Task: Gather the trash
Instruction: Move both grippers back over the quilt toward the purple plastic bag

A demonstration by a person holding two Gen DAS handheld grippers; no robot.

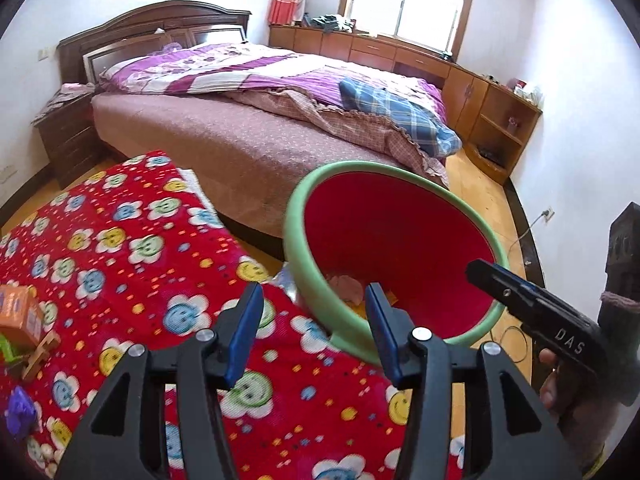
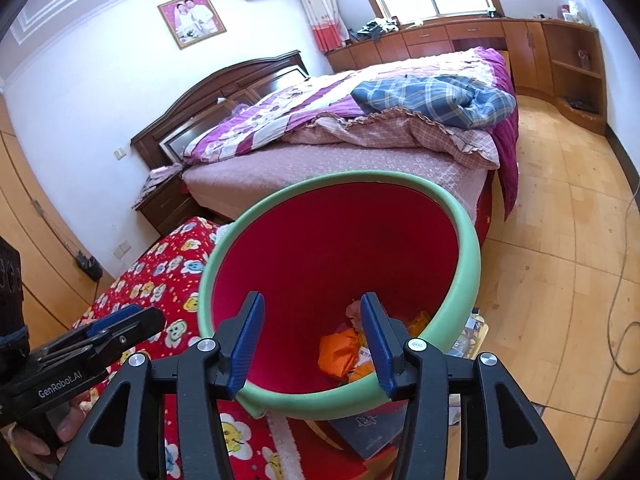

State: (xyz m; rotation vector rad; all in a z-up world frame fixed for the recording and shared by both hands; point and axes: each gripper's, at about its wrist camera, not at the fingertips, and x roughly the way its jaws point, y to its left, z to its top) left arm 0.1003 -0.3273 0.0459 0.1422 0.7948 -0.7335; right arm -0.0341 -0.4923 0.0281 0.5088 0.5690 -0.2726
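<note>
A red bin with a green rim (image 1: 320,312) stands beside a table draped in a red smiley-flower cloth (image 1: 120,248). In the right wrist view the bin (image 2: 460,280) holds orange wrappers (image 2: 340,350) and crumpled paper. My left gripper (image 1: 314,320) is open and empty, over the table edge by the bin's rim. My right gripper (image 2: 310,336) is open and empty, just above the bin's mouth. An orange carton (image 1: 20,312) and a purple wrapper (image 1: 20,408) lie on the cloth at the left.
A bed (image 1: 240,128) with purple bedding stands behind the bin. Wooden cabinets (image 1: 480,92) line the far wall. A cable (image 2: 624,280) trails on the wooden floor at right. Books or boxes (image 2: 368,428) lie under the bin.
</note>
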